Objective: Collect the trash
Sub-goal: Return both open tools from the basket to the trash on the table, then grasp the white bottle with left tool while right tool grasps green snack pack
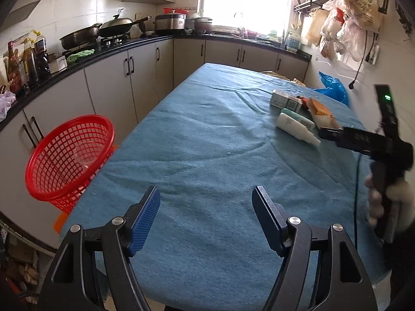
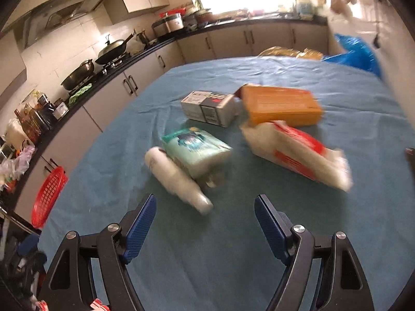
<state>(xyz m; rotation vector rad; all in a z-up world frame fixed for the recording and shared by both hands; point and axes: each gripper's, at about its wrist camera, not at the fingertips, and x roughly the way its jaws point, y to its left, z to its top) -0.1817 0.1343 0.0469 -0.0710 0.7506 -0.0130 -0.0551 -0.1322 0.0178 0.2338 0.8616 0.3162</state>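
Both grippers hang over the blue tabletop (image 1: 207, 142), each spread wide and holding nothing. The left gripper (image 1: 206, 215) faces bare cloth, with the red basket (image 1: 70, 158) at the tabletop's left edge. Just ahead of the right gripper (image 2: 205, 223) lies the trash: a white bottle (image 2: 176, 178), a green pack (image 2: 197, 150), a grey box (image 2: 207, 108), an orange box (image 2: 280, 106) and a red-and-white pack (image 2: 298, 153).

Two black grippers, left (image 1: 206, 216) and right (image 2: 205, 223), each with ribbed blue pads (image 1: 145, 221) on angular black arms joined by round silver screws (image 1: 294, 220). Green light (image 1: 387, 97) on the right handle; fluffy white sleeve (image 1: 398, 189).
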